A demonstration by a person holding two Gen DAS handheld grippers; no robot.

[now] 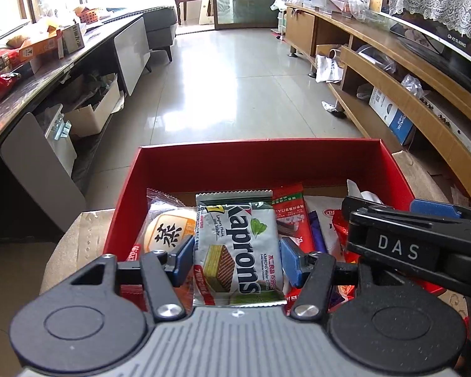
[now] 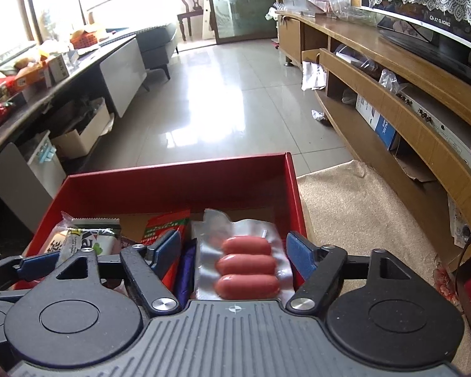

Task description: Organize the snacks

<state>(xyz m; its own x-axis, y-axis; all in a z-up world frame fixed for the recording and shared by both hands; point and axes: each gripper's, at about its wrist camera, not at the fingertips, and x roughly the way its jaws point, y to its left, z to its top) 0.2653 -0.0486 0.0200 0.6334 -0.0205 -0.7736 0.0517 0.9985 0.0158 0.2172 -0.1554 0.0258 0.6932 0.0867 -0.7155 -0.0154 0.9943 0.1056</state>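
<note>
A: Where does the left wrist view look from?
B: Close above the open red cardboard box (image 1: 395,169), facing down the room along the tiled floor.

A: And the right wrist view?
B: Just beside it, equally near, facing likewise. Both share the red cardboard box (image 2: 293,182).
</note>
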